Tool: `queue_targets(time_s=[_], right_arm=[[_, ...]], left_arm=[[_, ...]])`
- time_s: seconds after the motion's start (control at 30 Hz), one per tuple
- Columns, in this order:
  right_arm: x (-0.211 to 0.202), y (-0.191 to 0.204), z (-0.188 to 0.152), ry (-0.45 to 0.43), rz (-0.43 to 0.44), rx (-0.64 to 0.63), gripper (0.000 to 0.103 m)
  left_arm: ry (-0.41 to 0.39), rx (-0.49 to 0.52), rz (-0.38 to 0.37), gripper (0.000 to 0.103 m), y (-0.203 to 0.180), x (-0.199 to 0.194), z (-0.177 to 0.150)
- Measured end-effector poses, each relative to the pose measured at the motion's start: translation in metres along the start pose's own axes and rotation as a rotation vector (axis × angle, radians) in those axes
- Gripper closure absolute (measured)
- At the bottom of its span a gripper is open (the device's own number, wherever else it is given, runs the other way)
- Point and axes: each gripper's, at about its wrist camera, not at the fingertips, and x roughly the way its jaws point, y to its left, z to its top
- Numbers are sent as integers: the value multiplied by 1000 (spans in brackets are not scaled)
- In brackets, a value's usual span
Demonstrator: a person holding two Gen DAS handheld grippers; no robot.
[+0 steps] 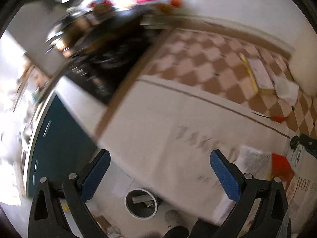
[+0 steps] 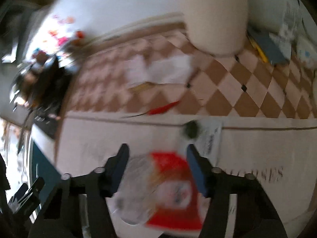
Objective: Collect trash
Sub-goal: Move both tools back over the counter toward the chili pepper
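Observation:
Both views are motion-blurred. In the right wrist view my right gripper (image 2: 156, 154) has its jaws apart, and a red and clear plastic wrapper (image 2: 164, 186) lies between the fingers over a white cloth surface (image 2: 89, 138); whether the pads touch it I cannot tell. In the left wrist view my left gripper (image 1: 160, 158) is open and empty above the same white surface (image 1: 158, 109). A white-rimmed round bin (image 1: 141, 202) with scraps inside sits below, between the fingers. The wrapper (image 1: 277, 166) and the right gripper's tip (image 1: 305, 142) show at the right edge.
A checkered brown and white cloth (image 2: 227, 91) holds white paper (image 2: 164, 69), a red strip (image 2: 164, 107), a yellow pencil (image 2: 259, 51) and a white cylinder (image 2: 216, 19). A printed card (image 2: 210, 138) lies near the wrapper. A dark cluttered pile (image 1: 103, 55) is at the left.

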Motion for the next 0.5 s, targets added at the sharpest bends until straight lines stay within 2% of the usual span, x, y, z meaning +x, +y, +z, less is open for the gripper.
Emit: queue_targets(time_s=[0.07,0.17,0.23,0.43,0.5], right_arm=[[33,-19,15,51,-3,33,58],[65,-30,26,76,-20,38,64],[82,-34,27,85,-39,21,82],[65,-59,34,35,-3,55,83],[53,-72,34,23,-4,75,83]], left_arm=[[17,93,-22,0,-34,14,17],[-3,241,-42,1,-74,22,35],[-19,335,-72,1,-96,24,42],[-45,654,-186,5,-172,29,54],[-39,752,-218,16,-196,34,53]])
